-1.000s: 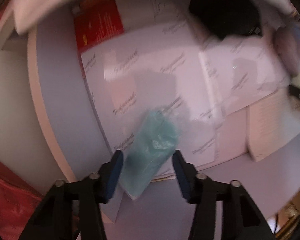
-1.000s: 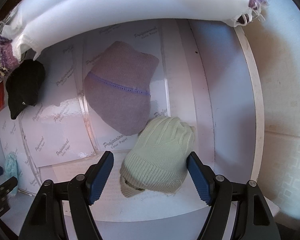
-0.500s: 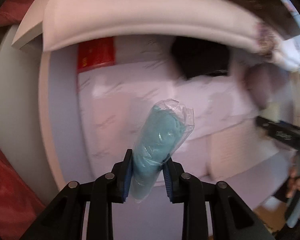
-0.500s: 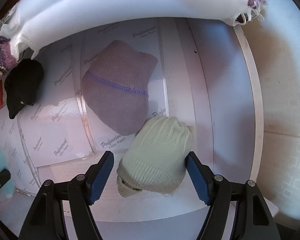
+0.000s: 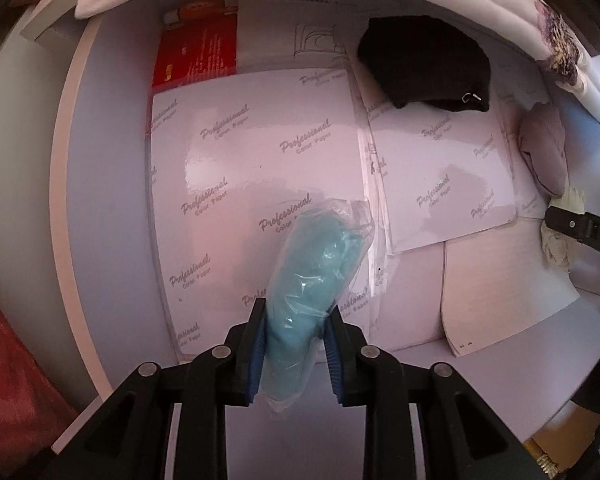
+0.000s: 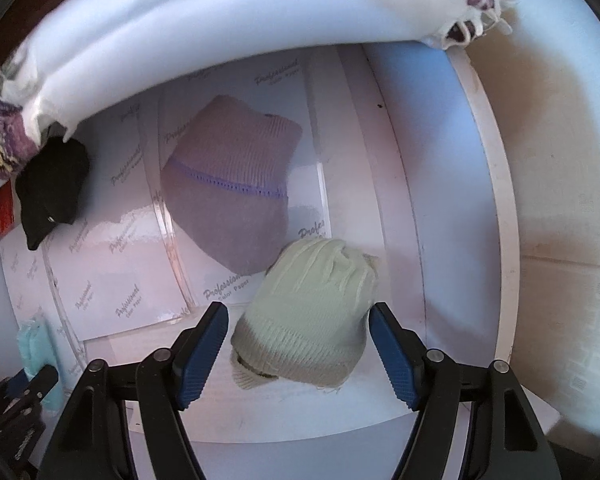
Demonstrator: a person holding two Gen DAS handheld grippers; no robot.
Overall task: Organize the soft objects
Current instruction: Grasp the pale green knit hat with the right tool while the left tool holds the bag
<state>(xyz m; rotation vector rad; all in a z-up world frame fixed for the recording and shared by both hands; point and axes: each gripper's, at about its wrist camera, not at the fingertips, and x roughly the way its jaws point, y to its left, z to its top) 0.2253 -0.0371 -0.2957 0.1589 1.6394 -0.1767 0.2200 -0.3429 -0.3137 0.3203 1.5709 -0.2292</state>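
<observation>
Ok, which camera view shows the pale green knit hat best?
The right wrist view. There the pale green knit hat lies whole and centred between the open jaws of the right gripper, ribbing clear. The left wrist view shows only a pale sliver of it at the right edge, partly behind the other gripper.

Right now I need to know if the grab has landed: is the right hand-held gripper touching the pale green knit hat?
Apart. The right wrist view shows the right hand-held gripper straddling the pale green knit hat, gaps at both pads.
</observation>
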